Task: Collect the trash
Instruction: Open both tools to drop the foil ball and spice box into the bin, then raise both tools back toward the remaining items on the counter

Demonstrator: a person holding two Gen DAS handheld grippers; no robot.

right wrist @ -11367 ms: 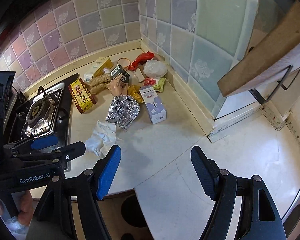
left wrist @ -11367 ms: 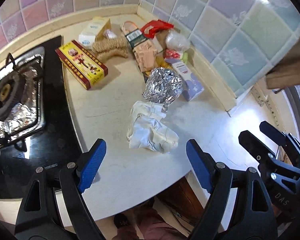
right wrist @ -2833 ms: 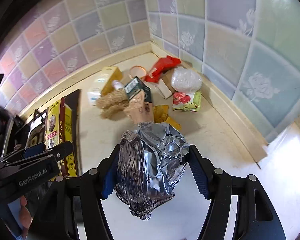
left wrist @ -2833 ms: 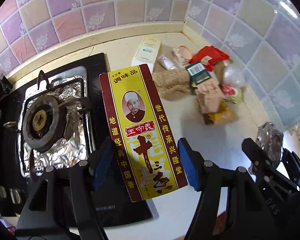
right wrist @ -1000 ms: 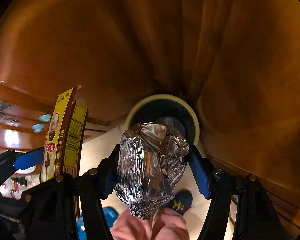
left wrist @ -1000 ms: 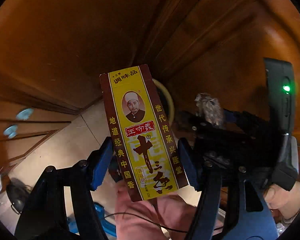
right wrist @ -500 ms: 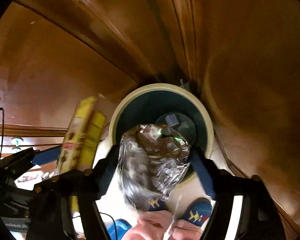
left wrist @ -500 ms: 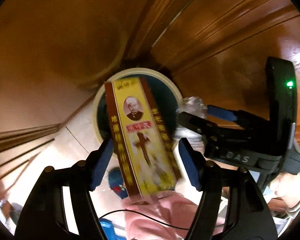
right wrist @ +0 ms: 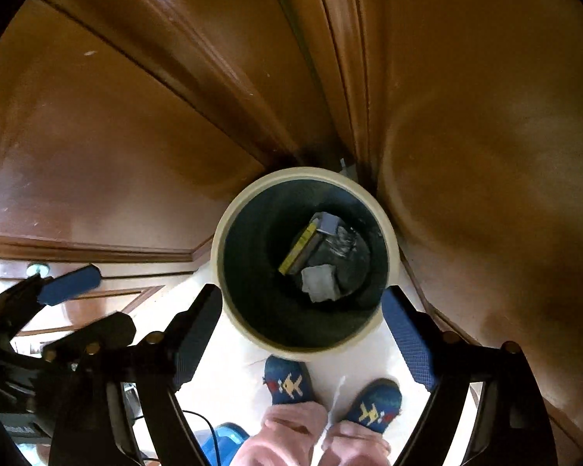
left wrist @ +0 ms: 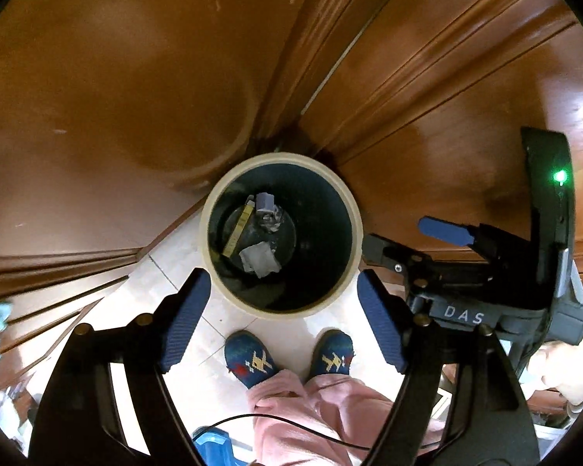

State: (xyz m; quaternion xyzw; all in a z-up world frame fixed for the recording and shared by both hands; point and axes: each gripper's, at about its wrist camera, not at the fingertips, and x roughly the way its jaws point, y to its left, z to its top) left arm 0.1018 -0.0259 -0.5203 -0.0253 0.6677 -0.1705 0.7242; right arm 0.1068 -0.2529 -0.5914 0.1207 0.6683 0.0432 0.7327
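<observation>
A round dark bin with a cream rim (left wrist: pixel 205 233) (right wrist: pixel 218 268) stands on the floor in a corner of wooden panels. At its bottom lie the yellow-and-brown seasoning box (left wrist: pixel 238 233) (right wrist: pixel 298 251), the crumpled foil (left wrist: pixel 271 222) (right wrist: pixel 342 244), a crumpled white paper (left wrist: pixel 259 258) (right wrist: pixel 320 282) and a small grey-purple box (left wrist: pixel 264 202) (right wrist: pixel 328 222). My left gripper (left wrist: pixel 281 316) hangs above the bin's near rim, its jaws opening with nothing between them. My right gripper (right wrist: pixel 301 326) hangs beside it over the same rim, jaws also opening and empty.
Brown wooden cabinet doors (left wrist: pixel 116 77) close in behind and on both sides of the bin. A person's feet in blue slippers (left wrist: pixel 252 361) and pink trouser legs (left wrist: pixel 311 407) stand on pale floor tiles (left wrist: pixel 221 322) just in front of it. A thin black cable (left wrist: pixel 283 419) crosses the legs.
Both grippers sank closer to the bin and spread their jaws. The seasoning box left the left gripper and the foil left the right one; both now lie inside the bin.
</observation>
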